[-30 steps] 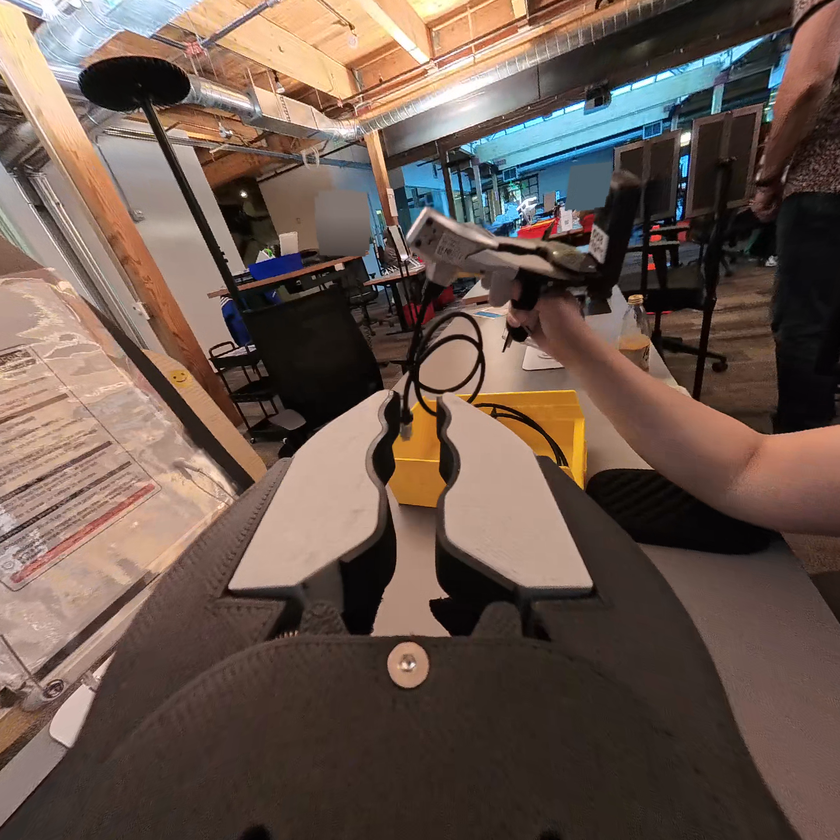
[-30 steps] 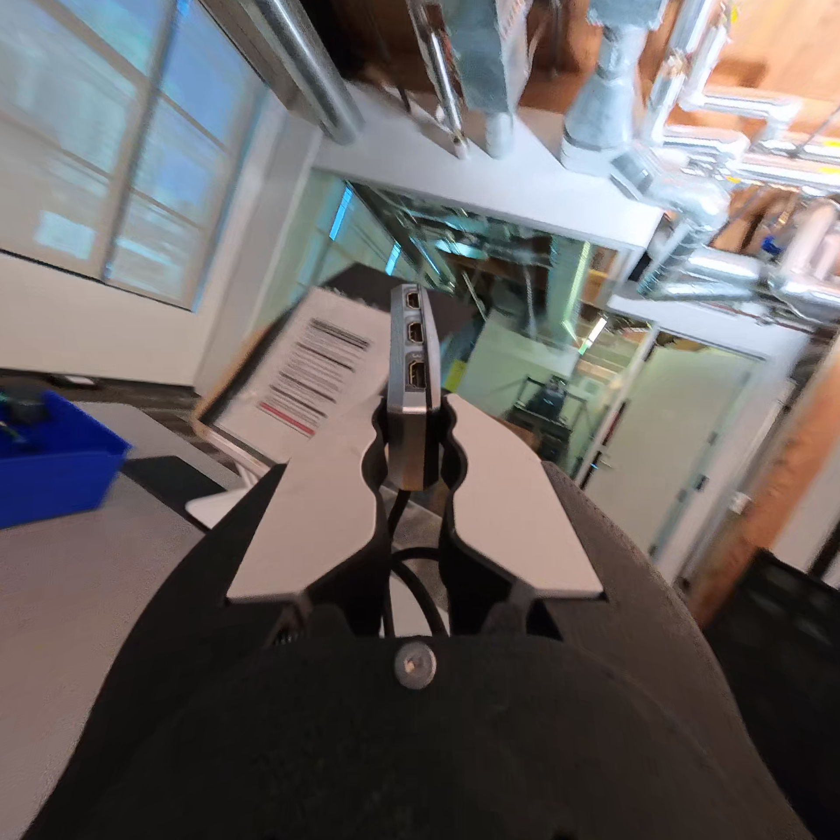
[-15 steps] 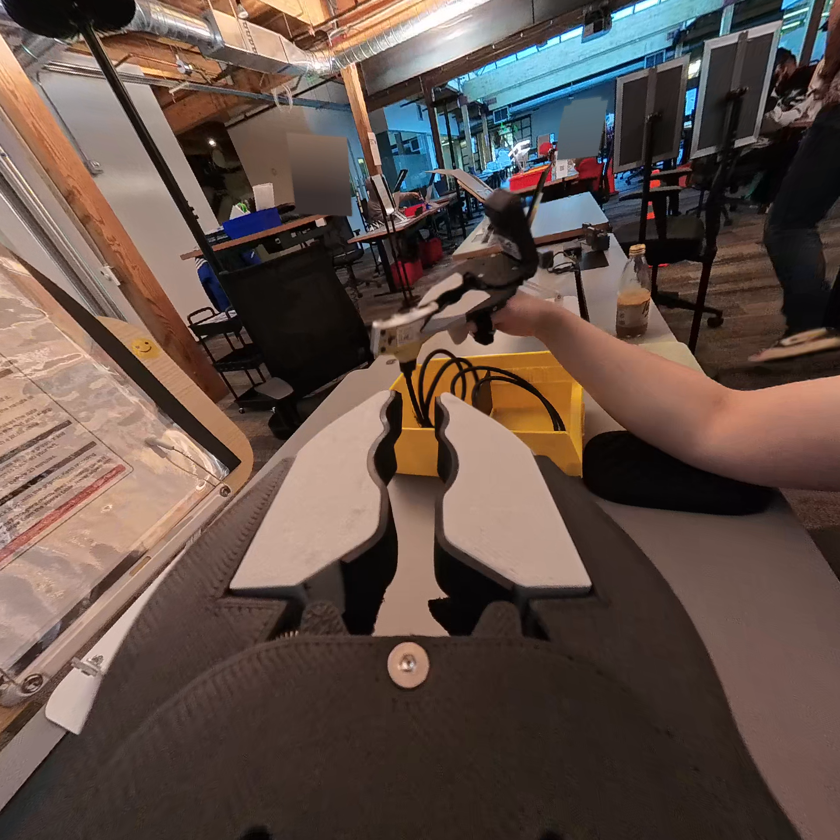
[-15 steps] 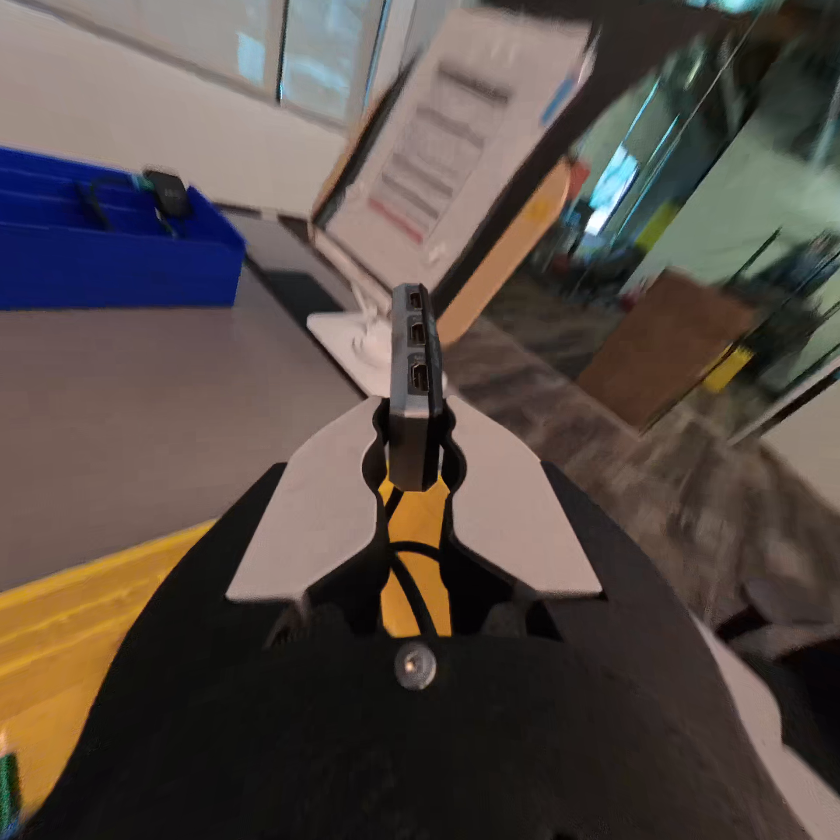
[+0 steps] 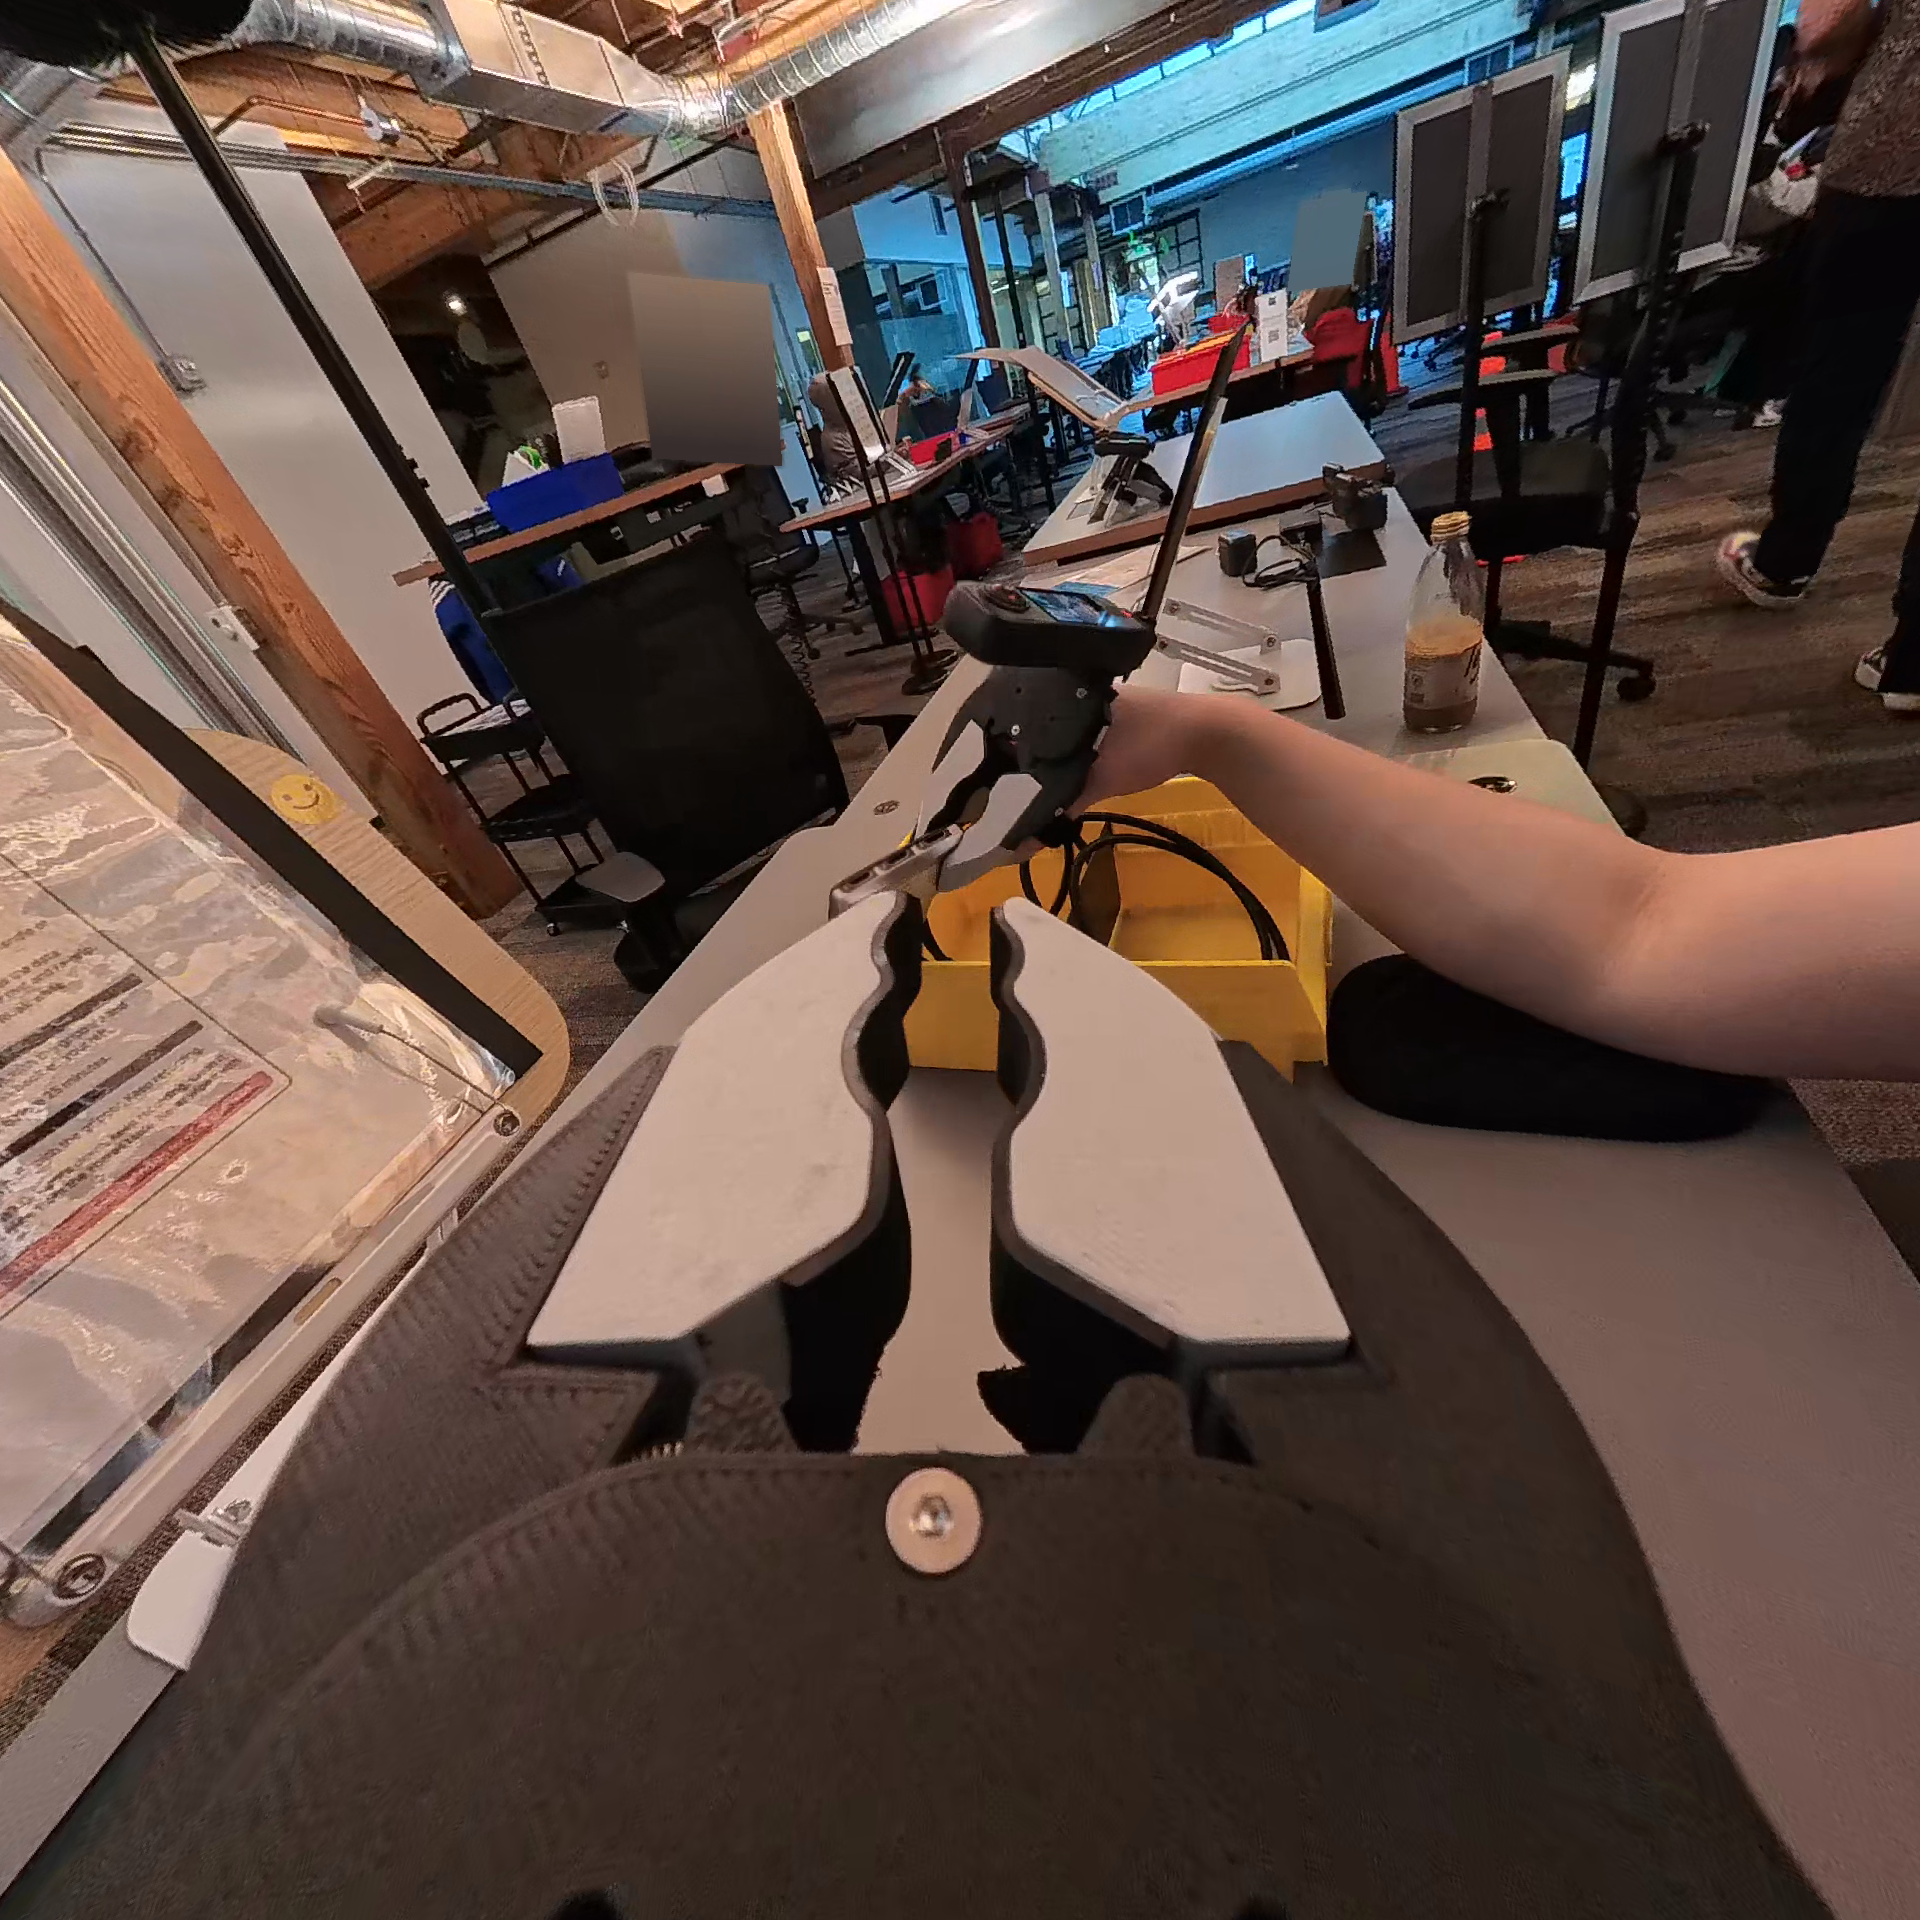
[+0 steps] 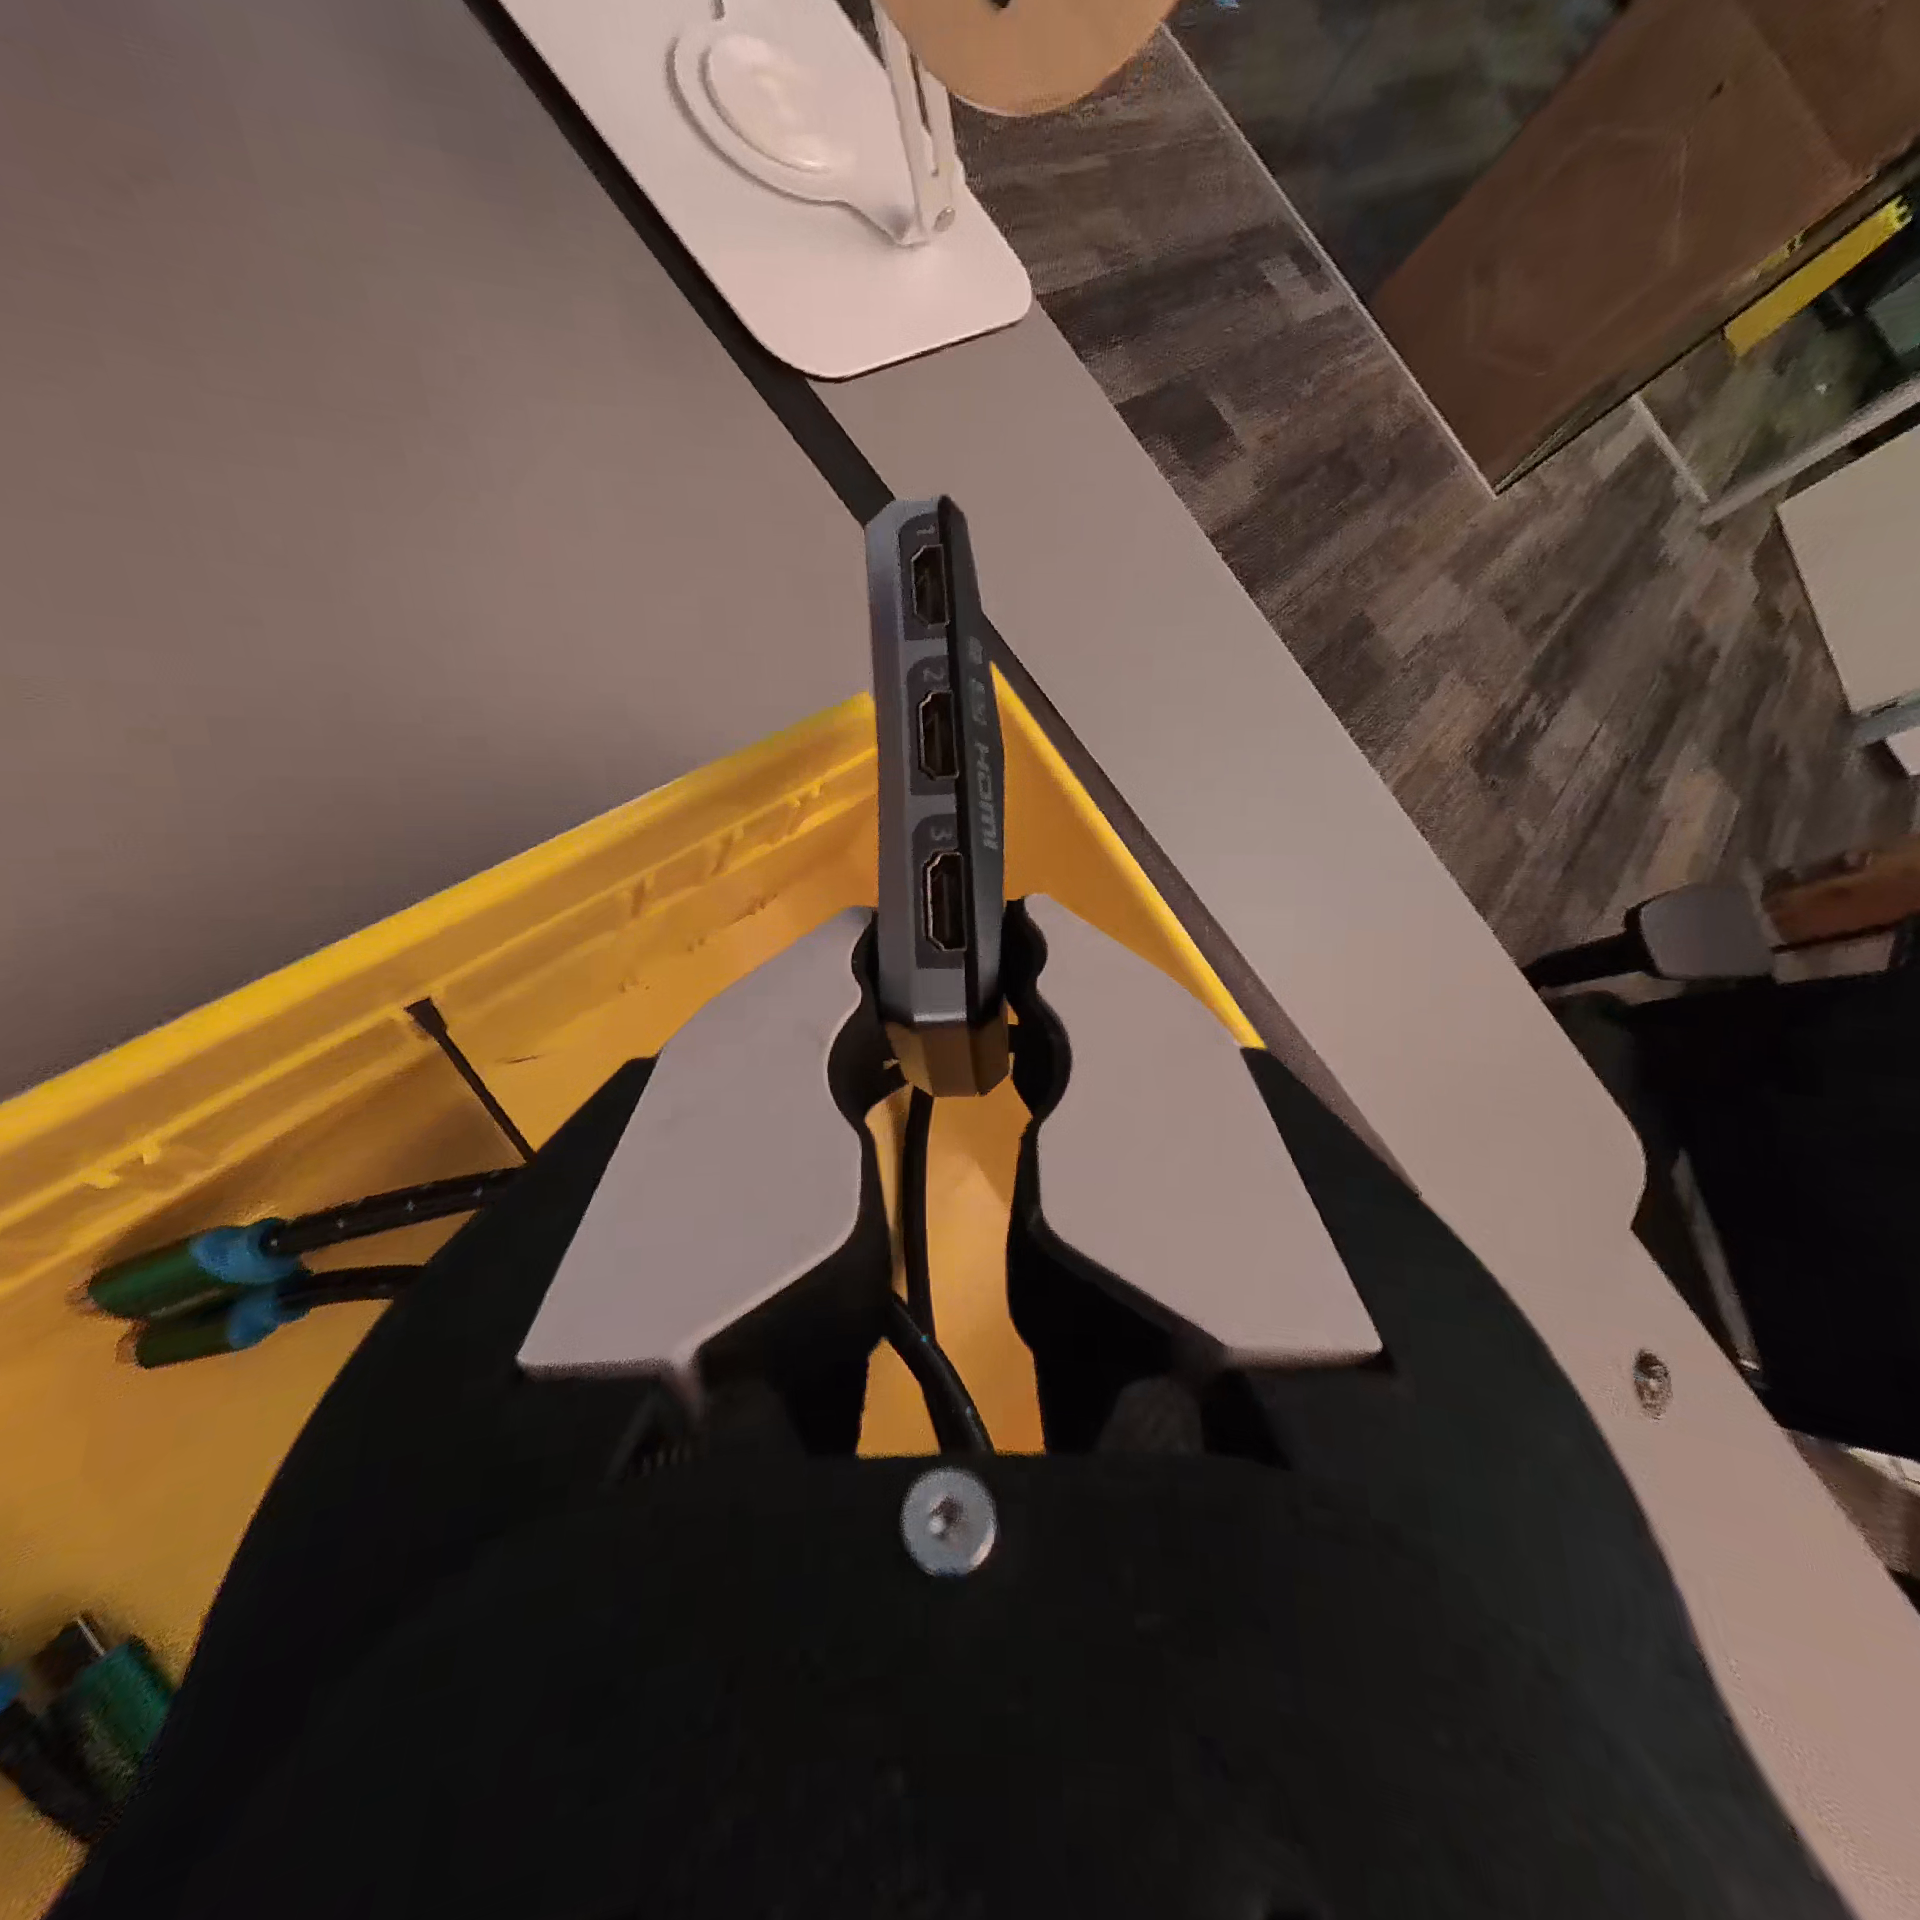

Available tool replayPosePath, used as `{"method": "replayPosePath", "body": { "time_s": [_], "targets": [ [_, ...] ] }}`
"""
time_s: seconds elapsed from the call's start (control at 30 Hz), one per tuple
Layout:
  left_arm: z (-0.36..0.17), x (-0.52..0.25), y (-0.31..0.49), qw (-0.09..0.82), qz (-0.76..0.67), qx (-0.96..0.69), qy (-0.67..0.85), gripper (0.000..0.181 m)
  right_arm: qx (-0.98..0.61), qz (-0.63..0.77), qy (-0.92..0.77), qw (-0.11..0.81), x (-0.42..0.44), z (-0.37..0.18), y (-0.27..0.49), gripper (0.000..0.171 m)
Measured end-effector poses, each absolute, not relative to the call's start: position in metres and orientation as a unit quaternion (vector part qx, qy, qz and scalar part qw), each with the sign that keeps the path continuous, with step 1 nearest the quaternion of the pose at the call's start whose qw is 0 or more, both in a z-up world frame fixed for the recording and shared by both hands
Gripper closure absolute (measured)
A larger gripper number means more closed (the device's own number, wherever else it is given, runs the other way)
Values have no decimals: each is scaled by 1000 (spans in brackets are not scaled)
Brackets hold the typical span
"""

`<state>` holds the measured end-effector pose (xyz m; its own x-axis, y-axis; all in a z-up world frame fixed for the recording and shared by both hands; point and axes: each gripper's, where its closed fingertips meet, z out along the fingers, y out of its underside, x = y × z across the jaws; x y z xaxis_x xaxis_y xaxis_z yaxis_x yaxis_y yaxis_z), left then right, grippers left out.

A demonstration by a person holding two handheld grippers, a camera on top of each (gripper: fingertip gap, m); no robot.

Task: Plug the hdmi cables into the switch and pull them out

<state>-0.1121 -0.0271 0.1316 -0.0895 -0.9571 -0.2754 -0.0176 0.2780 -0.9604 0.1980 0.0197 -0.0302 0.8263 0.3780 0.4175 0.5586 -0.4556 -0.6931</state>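
Fingers of the right gripper (image 6: 940, 997) clamp the near end of a slim grey metal HDMI switch (image 6: 935, 748), which stands edge-up over the far corner of a yellow plastic bin (image 6: 436, 997) on the grey table (image 6: 364, 416). Black braided HDMI cables with green-and-blue plugs (image 6: 197, 1278) lie in the bin. The left gripper (image 5: 945, 935) holds nothing, its fingers slightly parted, near the bin.

**Right gripper clamped, left gripper empty**

The right gripper (image 6: 940, 997) is closed on the switch (image 6: 935, 748), its fingers (image 6: 727, 1122) pinching the lower end. In the left wrist view it sits far ahead, tilted down and to the left, on a bare forearm (image 5: 1558, 935) reaching in from the right. The left gripper (image 5: 945, 935) is near, level, its fingers slightly parted and holding nothing.
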Motion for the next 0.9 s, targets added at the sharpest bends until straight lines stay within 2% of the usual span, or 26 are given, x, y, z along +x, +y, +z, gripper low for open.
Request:
{"method": "replayPosePath", "body": {
  "time_s": [0.33, 0.5, 0.57, 0.73, 0.9],
  "targets": [
    [127, -108, -27, 533, -428, -415, 601, 171, -830, -125, -267, 474, 191, -35, 43, 150],
    [124, -107, -20, 534, -413, -438, 594, 170, -860, -169, -279, 392, 195, -59, 41, 143],
    [126, -109, -17, 535, -414, -442, 590, 169, -873, -149, -255, 388, 196, -56, 37, 143],
    [138, -136, 11, 566, -370, -482, 557, 165, -836, -110, -217, 492, 189, 11, 17, 132],
    [125, -244, 118, 616, -90, -659, 423, 158, -753, -147, -165, 620, 192, 94, -17, 131]
  ]
}}
